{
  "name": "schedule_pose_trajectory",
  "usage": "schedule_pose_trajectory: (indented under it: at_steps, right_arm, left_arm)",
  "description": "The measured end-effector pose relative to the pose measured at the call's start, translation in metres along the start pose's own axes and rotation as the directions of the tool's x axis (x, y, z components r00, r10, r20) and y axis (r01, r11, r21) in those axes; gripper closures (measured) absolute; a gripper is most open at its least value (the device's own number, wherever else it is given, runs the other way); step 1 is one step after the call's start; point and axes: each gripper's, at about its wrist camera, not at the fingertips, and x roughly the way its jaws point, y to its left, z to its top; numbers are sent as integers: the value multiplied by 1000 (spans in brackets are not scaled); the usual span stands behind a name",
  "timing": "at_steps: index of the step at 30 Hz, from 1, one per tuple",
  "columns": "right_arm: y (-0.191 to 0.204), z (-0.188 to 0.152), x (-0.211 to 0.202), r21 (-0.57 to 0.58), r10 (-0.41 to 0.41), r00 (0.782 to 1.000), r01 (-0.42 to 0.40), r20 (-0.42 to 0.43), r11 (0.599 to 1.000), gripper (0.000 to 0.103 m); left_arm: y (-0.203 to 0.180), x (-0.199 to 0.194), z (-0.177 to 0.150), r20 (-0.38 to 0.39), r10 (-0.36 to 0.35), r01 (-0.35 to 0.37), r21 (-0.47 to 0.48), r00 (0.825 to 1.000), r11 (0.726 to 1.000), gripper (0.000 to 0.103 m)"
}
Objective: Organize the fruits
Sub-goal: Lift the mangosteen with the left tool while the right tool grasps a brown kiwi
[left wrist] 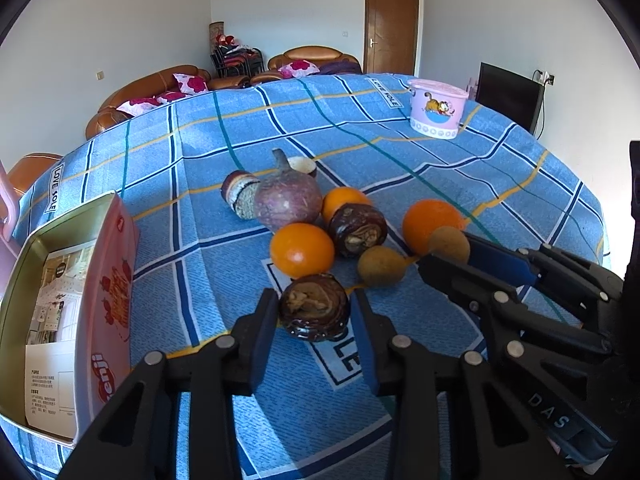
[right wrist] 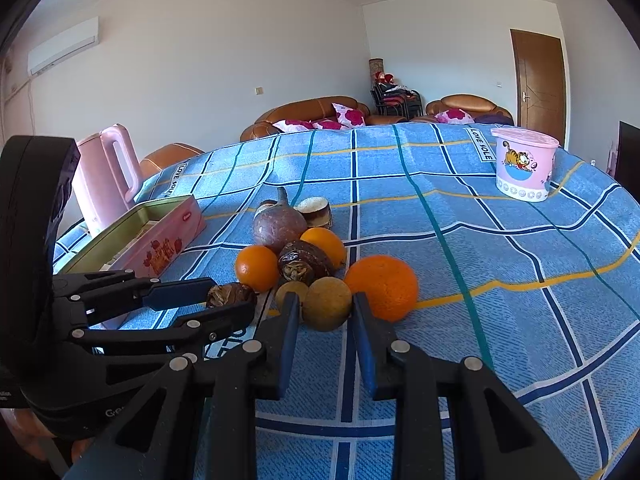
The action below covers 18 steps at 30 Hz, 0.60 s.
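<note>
Left gripper (left wrist: 314, 312): closed on dark brown fruit (left wrist: 314, 307) (resting on tablecloth (left wrist: 440, 168)). Right gripper (right wrist: 326, 304): clamped on tan round fruit (right wrist: 327, 305), beside orange (right wrist: 382, 287).

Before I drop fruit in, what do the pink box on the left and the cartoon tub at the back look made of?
Pink box: likely thin printed metal, since its bare inside wall has a dull gold sheen. Cartoon tub: probably glossy moulded plastic, pink with a printed cat and a fitted lid.
</note>
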Motion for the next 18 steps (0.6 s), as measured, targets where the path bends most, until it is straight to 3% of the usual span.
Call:
schedule_pose_trajectory:
  at_steps: [18]
  right_arm:
    - [6, -2, -5, -42, 2, 999, 0, 36, 999, 74]
  left_arm:
    - [10, -18, -3, 104, 38, -33, -52, 994, 998, 64]
